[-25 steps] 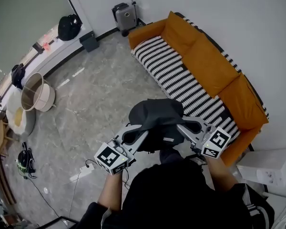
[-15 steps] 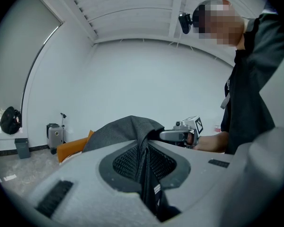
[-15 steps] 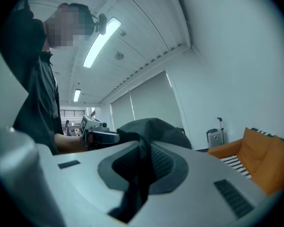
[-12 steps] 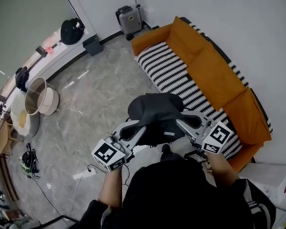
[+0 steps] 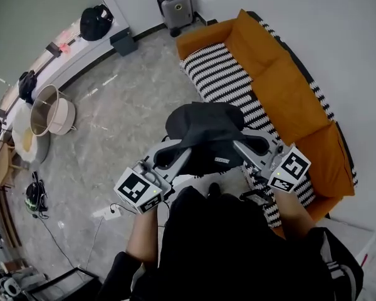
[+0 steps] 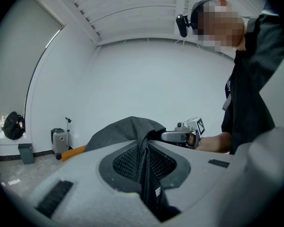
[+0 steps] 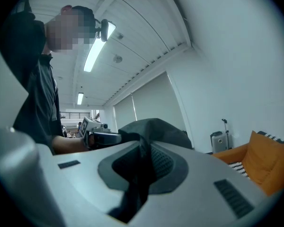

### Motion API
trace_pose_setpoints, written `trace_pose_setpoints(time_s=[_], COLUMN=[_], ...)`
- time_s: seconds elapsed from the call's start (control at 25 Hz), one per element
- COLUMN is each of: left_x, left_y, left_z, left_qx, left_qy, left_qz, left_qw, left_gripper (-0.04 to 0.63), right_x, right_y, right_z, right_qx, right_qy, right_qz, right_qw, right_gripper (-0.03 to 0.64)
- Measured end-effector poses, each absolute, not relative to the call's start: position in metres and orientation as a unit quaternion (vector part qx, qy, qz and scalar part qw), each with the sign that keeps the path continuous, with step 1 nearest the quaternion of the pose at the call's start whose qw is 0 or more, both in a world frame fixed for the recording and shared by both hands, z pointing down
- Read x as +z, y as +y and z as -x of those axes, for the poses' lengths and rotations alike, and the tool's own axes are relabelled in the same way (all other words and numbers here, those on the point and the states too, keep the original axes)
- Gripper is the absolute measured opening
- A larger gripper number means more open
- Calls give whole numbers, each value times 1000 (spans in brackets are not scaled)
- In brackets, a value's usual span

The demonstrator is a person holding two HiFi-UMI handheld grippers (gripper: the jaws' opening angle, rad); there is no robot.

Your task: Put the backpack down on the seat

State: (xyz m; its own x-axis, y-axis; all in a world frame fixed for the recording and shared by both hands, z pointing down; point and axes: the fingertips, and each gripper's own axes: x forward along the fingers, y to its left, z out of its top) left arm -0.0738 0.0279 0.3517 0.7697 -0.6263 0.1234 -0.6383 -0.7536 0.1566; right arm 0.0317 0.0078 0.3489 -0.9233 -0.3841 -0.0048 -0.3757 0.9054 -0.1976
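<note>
A dark grey backpack (image 5: 205,137) hangs in the air between my two grippers, above the floor just in front of the sofa. My left gripper (image 5: 174,150) is shut on a fold of the backpack (image 6: 132,134) at its left side. At its right side my right gripper (image 5: 238,148) is shut on the backpack (image 7: 151,131) fabric too. The seat is an orange sofa (image 5: 282,86) with a black-and-white striped seat cover (image 5: 229,83), lying to the upper right of the bag. Both grippers point roughly level.
A grey wheeled suitcase (image 5: 175,8) stands by the wall past the sofa's far end. A black bag (image 5: 93,22) rests on a low ledge at the upper left. A round tub (image 5: 50,111) sits on the floor at left. A white power strip (image 5: 109,213) lies near my feet.
Both grippers have carried the backpack level toward the sofa; the striped seat now lies closer beside the bag. Both grips are unchanged.
</note>
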Motion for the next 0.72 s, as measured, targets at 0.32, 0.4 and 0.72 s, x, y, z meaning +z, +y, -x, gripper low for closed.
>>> trace_pose_setpoints(time_s=[0.32,0.4,0.72], left_x=[358,361,362], left_y=[-13,-25,-81], left_z=[82,84,108], left_qx=[31,30,28], left_qy=[-334,-332,-324], left_qz=[-937,-938,-940], left_qw=[99,100,98], left_gripper=[46,46,46], right_x=[357,360,361], right_y=[-31,-43,-96], right_z=[-22,-20,4], right_qx=[-102,-103,-105], right_qy=[975,975,974], right_qz=[196,199,203], right_qw=[12,10,4], right_gripper=[40,40,40])
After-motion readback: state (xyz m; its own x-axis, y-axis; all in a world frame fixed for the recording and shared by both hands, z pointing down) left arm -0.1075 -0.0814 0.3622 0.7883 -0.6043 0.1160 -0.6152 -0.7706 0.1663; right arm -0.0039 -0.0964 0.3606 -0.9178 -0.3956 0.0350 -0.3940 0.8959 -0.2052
